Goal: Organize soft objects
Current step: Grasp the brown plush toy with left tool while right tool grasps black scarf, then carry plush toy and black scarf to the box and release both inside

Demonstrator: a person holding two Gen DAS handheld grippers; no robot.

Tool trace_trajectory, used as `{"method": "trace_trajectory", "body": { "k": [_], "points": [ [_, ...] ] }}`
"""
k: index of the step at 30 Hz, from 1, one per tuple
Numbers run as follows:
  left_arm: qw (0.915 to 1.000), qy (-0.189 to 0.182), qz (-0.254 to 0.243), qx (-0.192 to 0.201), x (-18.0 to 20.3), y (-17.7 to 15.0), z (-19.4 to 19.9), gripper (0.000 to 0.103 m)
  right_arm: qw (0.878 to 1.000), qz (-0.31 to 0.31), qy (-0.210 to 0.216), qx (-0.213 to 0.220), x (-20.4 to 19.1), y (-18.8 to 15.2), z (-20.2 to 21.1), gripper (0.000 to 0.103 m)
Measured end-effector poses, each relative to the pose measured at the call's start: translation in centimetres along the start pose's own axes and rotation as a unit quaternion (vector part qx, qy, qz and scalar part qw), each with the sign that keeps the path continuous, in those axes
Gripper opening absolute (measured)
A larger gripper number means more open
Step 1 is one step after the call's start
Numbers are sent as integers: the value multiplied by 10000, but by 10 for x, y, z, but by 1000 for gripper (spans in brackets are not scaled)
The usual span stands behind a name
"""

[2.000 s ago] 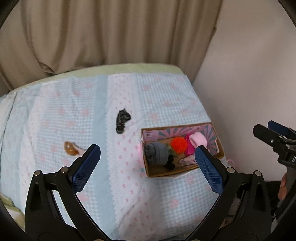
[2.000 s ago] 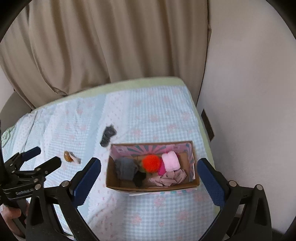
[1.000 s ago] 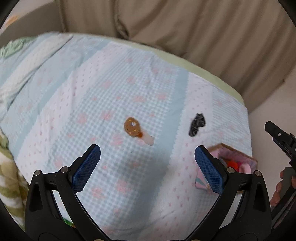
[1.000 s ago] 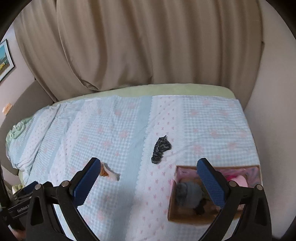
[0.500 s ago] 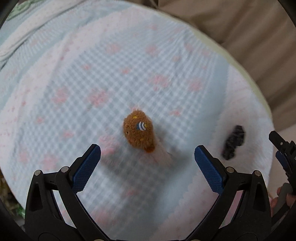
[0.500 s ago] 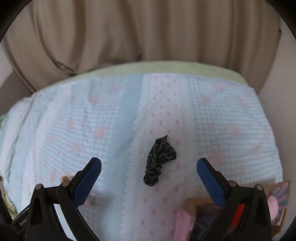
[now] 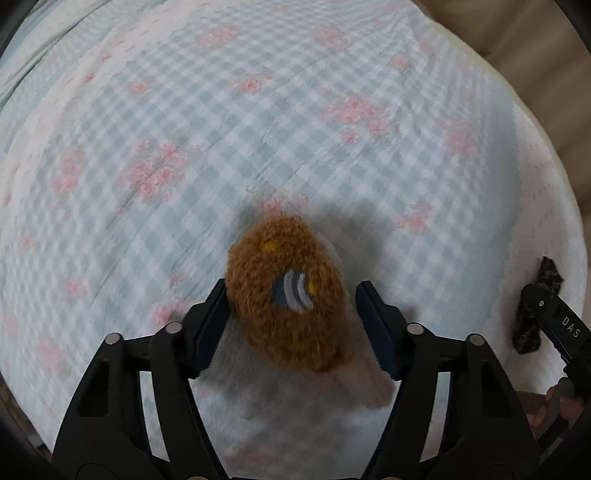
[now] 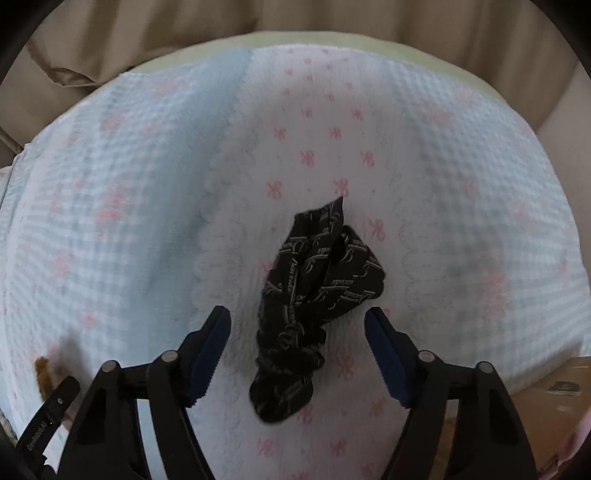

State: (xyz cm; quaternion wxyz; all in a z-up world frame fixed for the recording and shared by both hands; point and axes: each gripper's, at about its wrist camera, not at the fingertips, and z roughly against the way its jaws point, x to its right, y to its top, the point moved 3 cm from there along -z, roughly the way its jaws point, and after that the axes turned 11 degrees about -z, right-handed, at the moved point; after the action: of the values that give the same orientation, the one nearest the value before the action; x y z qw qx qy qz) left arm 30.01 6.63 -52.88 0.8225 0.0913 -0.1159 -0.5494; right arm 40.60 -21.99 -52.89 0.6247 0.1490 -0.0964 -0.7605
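A bedroom in a home: a bed [image 8: 461, 155] is lying under a pale blue gingham cover [image 7: 295, 110] sprinkled with pink flowers and bows, beige curtains [image 8: 295, 18] are hanging in folds behind it, and a cardboard box [image 8: 554, 398] is sitting at its edge.

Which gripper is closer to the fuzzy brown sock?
Left. The left gripper straddles the fuzzy brown sock, jaws closing on it. The right gripper is off to the side, around the black cloth.

Fuzzy brown sock [image 7: 286, 295] with a blue-white striped patch, black lettered cloth [image 8: 317, 299], seemingly blue-gingham bedspread [image 7: 258, 122].
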Motion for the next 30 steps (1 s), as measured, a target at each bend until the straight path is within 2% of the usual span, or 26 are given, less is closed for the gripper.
{"method": "trace_trajectory", "body": {
  "k": [1,2,3,7,12,18,23,30],
  "points": [
    [10000,43,-24,-7,2,1,-3,63,10000,9,-16,-33,1,0,-5,65],
    [9999,89,-75,-2,4,2,-4,57,10000,14,22,-75,1,-1,-10,53],
    [9999,125,-110,-3,6,2,-5,52,10000,16,20,-81,2,-1,-12,47],
    [9998,141,-136,15,6,3,-3,43,10000,46,13,40,5,-2,-9,36],
    [10000,19,3,44,3,2,3,39,9999,9,93,44,7,-3,-3,32],
    [9997,-51,-45,248,2,6,24,39,9997,-49,195,144,2,-6,14,32],
    [9987,-152,-131,462,-3,15,52,39,9987,-110,375,329,2,-8,48,32],
    [9938,-136,-572,948,-10,21,125,39,9954,-29,626,720,-5,-14,125,32]
  ]
}}
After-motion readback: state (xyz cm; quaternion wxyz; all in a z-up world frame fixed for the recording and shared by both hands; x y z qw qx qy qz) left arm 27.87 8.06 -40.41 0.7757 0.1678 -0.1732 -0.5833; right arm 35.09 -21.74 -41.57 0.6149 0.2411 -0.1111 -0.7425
